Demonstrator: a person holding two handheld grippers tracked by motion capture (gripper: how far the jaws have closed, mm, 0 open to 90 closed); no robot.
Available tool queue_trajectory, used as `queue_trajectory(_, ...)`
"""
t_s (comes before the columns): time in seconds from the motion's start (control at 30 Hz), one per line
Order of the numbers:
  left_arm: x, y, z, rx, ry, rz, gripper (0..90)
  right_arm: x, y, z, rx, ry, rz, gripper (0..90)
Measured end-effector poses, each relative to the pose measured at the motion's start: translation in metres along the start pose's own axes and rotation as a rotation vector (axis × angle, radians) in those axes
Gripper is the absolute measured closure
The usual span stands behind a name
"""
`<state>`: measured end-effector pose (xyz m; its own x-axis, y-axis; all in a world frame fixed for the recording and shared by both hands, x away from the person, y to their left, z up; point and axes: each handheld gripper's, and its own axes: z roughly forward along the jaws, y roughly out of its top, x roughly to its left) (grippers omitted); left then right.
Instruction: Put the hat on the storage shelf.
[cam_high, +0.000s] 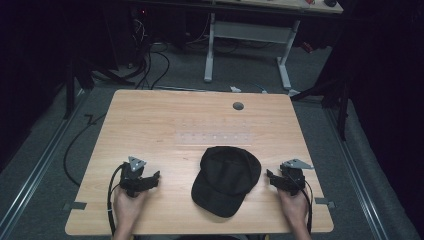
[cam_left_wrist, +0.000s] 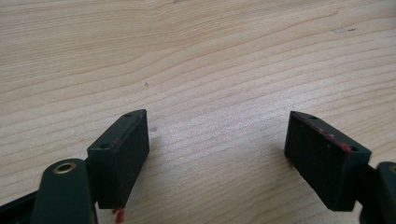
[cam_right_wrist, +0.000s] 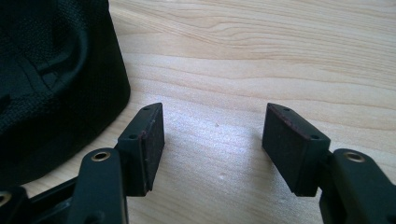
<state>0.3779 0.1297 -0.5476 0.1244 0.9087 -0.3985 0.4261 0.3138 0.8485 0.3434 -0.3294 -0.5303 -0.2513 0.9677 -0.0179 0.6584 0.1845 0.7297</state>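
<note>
Your left tool (cam_high: 154, 176) and right tool (cam_high: 270, 175) rest low on the worktop (cam_high: 165, 120), jaws apart, flanking the black cap (cam_high: 226, 179) at lower centre, neither touching it.

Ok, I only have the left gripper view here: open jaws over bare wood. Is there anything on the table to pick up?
Observer: Yes, a black cap lies between the two grippers in the high view.
Operator: Is the right gripper on it?
Observer: No. The right gripper is open, with the cap's edge just beside one jaw and only wood between them.
Operator: Which way does the brim point?
Observer: Toward the person's edge of the table.
</note>
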Motion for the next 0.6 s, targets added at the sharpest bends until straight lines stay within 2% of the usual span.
queue_trajectory(0.6,-0.0001,0.0000,-0.0001,-0.001,0.001,-0.002,22.4,-0.0004,-0.0001,-0.0001,-0.001,0.001,0.004,40.2)
